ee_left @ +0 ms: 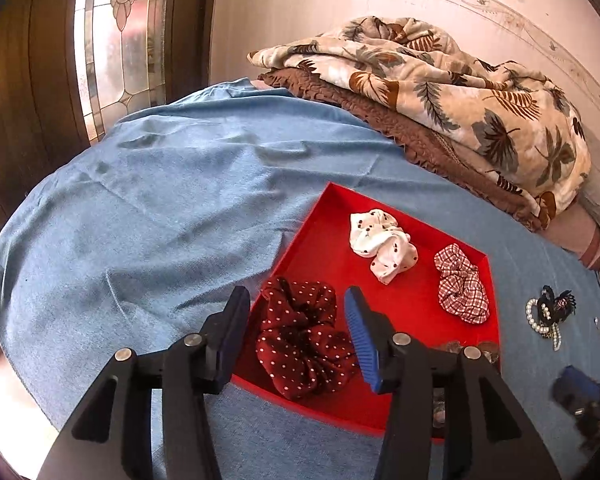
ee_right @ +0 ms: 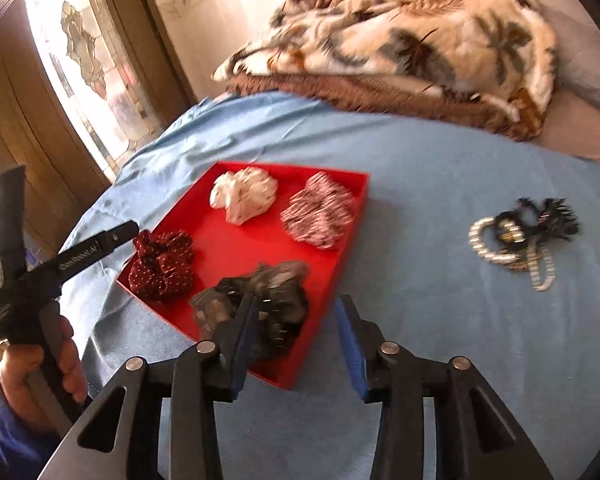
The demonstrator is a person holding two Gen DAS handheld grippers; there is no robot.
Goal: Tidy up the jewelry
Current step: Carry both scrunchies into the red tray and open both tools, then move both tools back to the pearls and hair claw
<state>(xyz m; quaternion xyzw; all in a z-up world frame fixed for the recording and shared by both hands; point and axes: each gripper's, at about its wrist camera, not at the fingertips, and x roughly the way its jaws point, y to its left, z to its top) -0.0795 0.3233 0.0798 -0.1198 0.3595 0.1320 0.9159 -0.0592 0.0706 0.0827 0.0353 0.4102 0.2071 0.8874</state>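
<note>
both tools, left tool (ee_left: 298, 332) and right tool (ee_right: 296, 344), gape empty over red tray (ee_right: 236, 240).

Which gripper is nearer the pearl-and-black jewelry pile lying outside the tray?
Right. The right gripper hangs open at the red tray's near corner, the jewelry pile ahead to its right. The left gripper, open, is over the dotted maroon scrunchie, across the tray.

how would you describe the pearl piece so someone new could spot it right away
Start at the red tray on the blue bedspread. To the tray's right, alone on the cloth, lies a pearl strand tangled with a black hair clip. It is the only piece outside the tray, and beaded, unlike the fabric scrunchies.
</note>
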